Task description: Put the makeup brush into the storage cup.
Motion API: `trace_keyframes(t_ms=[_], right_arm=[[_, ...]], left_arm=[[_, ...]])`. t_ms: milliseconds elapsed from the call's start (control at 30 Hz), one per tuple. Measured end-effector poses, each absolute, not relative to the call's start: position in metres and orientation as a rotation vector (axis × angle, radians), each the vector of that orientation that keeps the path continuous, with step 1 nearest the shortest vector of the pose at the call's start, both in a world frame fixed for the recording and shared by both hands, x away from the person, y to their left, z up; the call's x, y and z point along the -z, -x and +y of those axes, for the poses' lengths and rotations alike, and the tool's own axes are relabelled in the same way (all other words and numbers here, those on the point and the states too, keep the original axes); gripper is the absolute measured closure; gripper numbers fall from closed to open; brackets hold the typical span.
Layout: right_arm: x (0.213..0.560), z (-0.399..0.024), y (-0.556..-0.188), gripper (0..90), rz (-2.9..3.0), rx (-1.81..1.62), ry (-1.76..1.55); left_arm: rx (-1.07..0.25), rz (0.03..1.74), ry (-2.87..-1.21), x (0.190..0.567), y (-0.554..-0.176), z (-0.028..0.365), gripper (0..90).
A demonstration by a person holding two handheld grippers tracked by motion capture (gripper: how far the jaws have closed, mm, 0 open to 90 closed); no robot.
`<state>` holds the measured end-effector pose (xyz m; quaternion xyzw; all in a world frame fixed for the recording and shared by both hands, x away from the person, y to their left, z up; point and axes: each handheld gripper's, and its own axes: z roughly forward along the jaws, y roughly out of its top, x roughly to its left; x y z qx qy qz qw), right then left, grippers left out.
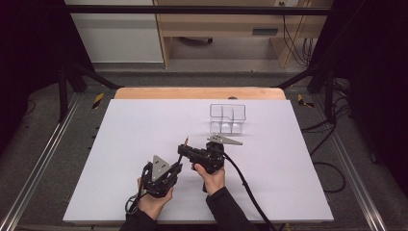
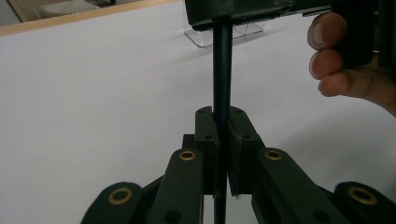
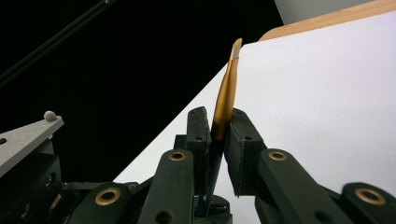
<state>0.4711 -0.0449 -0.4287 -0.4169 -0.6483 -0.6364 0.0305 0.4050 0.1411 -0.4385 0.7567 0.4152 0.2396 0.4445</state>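
Note:
A slim brush is held by both grippers: a black handle (image 2: 222, 70) and a gold ferrule (image 3: 226, 88) with a pale tip. In the left gripper view, my left gripper (image 2: 223, 126) is shut on the black handle, which runs up to the right gripper's body (image 2: 243, 9). In the right gripper view, my right gripper (image 3: 219, 121) is shut on the lower end of the gold ferrule. From above, the left gripper (image 1: 178, 167) and right gripper (image 1: 182, 150) meet near the table's front centre, with the brush tip (image 1: 186, 141) sticking up between them.
A clear plastic organiser (image 1: 227, 118) with compartments stands behind the grippers, toward the back of the white tabletop (image 1: 134, 130). A wooden strip (image 1: 197, 93) edges the far side. Cables trail from both grippers toward the front edge.

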Motion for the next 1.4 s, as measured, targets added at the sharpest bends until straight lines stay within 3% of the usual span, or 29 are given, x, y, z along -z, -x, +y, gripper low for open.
trace_keyframes(t_ms=[567,967,1400], right_arm=[[0.427,-0.046,-0.470,83.5,-2.005,1.972,1.234],[0.418,-0.061,-0.472,83.4,-2.116,2.020,1.268],[0.409,-0.079,-0.475,83.4,-2.180,2.052,1.317]], left_arm=[[-0.597,1.004,-1.897,0.440,-0.406,0.140,81.7],[-0.598,0.934,-1.906,0.438,-0.408,0.149,51.5],[-0.559,0.894,-1.935,0.437,-0.413,0.168,29.1]])
